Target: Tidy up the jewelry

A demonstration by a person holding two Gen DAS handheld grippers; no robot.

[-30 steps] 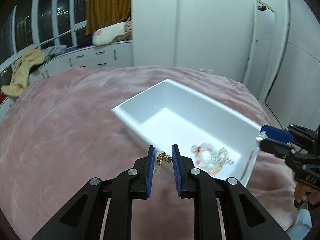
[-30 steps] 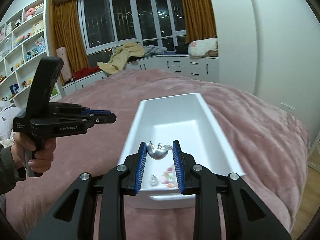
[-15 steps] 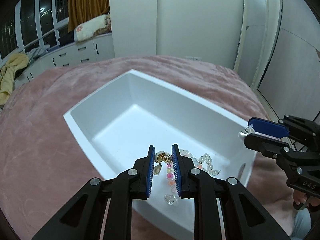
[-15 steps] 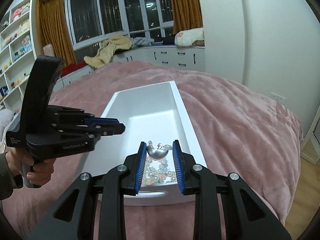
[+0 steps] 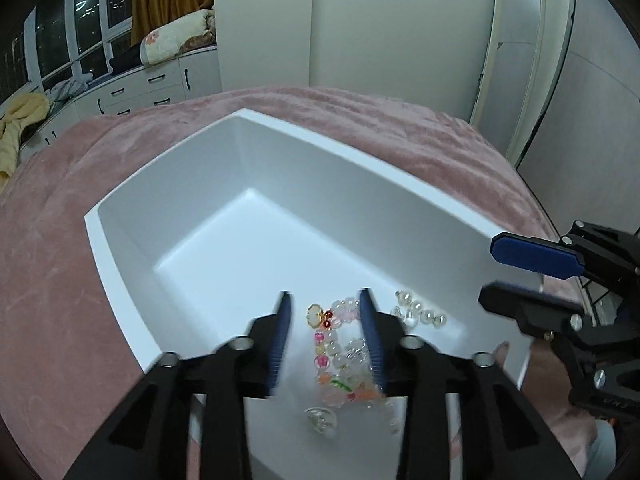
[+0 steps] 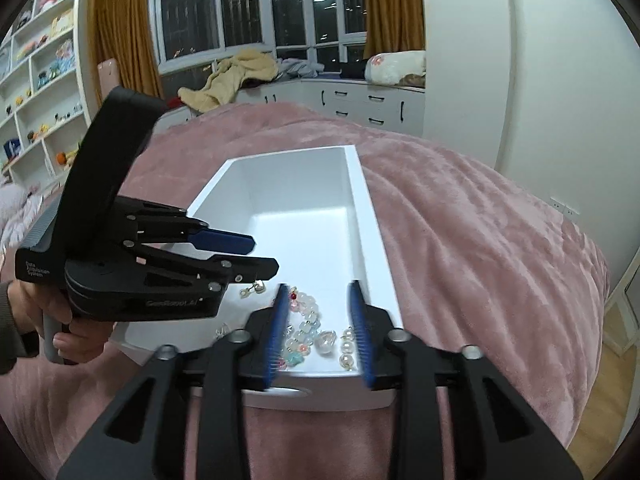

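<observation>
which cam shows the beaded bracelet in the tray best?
Left wrist. The beaded bracelet lies in the white tray between the open fingers of the left gripper, with most beads and colours visible. The right wrist view shows it smaller, partly cut off by a finger of the open right gripper.

Left gripper body: "GenRobot.AI"; rear label: "Data Acquisition System".
</observation>
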